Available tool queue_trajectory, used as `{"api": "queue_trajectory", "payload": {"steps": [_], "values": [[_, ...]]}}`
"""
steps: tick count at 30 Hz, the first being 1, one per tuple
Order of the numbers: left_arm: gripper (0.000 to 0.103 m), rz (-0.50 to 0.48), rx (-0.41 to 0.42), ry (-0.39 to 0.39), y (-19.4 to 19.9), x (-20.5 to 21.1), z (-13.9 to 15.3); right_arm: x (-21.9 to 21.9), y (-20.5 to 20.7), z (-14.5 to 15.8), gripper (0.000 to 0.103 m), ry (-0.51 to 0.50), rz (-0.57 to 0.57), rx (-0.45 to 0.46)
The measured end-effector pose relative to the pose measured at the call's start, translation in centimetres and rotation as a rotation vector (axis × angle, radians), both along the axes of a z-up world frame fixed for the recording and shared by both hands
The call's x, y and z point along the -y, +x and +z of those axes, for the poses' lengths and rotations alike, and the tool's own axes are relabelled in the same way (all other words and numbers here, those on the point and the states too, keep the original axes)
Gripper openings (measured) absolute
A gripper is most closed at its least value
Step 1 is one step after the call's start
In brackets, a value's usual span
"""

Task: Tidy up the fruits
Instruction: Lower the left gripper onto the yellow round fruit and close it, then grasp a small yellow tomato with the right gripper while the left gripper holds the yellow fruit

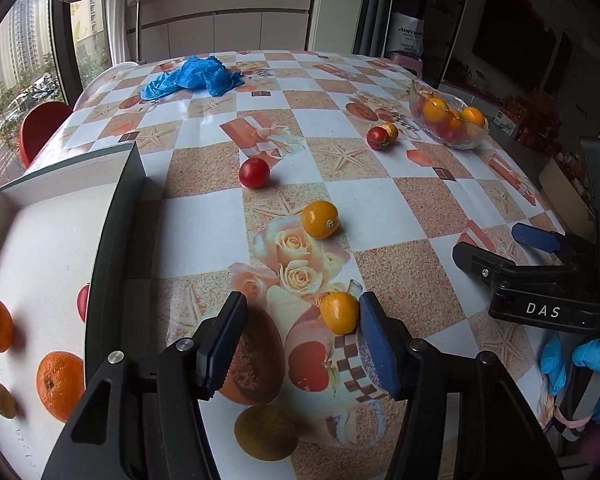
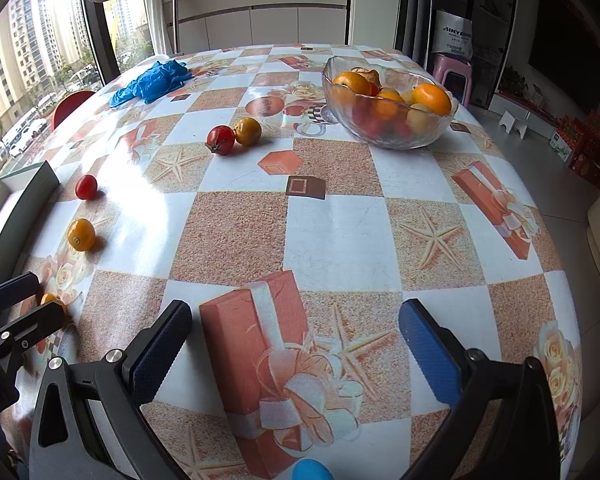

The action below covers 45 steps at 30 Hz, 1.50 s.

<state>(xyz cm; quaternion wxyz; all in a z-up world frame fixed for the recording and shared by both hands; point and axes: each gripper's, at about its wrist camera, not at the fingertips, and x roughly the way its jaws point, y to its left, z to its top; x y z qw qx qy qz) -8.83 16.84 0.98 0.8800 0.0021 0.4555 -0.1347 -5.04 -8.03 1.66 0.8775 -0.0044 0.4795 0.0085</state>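
My left gripper (image 1: 300, 332) is open just above the table, with a small yellow tomato (image 1: 339, 312) between its fingers, close to the right pad (image 1: 374, 340). Another yellow tomato (image 1: 320, 219) and a red tomato (image 1: 254, 173) lie farther ahead. A red and yellow pair (image 1: 382, 135) sits near the glass bowl (image 1: 448, 118) of fruit. A white box (image 1: 40, 264) at left holds two oranges (image 1: 58, 384) and other fruit. My right gripper (image 2: 296, 344) is open and empty over the tablecloth; it also shows in the left wrist view (image 1: 512, 248).
A crumpled blue glove (image 1: 194, 76) lies at the table's far side. A red chair (image 1: 40, 128) stands beyond the left edge. In the right wrist view the bowl (image 2: 388, 104) stands at the far right, and loose tomatoes (image 2: 232, 136) lie left of it.
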Motion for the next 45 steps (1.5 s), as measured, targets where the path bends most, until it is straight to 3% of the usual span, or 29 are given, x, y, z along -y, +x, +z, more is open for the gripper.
{"api": "queue_trajectory", "payload": {"steps": [9, 19, 27, 32, 36, 45], "values": [[0.059, 0.002, 0.061, -0.065, -1.3, -2.1, 3.3, 0.0, 0.0, 0.0, 0.103, 0.0, 0.0, 0.0], [0.059, -0.017, 0.005, -0.034, -4.9, -2.9, 1.1, 0.0, 0.0, 0.0, 0.103, 0.0, 0.0, 0.0], [0.059, -0.049, 0.0, -0.085, -5.8, -4.7, 2.5, 0.0, 0.0, 0.0, 0.103, 0.0, 0.0, 0.0], [0.059, -0.078, 0.008, 0.008, -6.9, -2.6, 1.6, 0.0, 0.0, 0.0, 0.103, 0.0, 0.0, 0.0], [0.059, -0.027, -0.003, 0.085, -6.9, -2.2, 0.4, 0.0, 0.0, 0.0, 0.103, 0.0, 0.0, -0.001], [0.059, -0.012, 0.0, 0.123, -6.7, -1.6, 0.0, -0.1, -0.1, 0.0, 0.103, -0.002, -0.003, 0.0]]}}
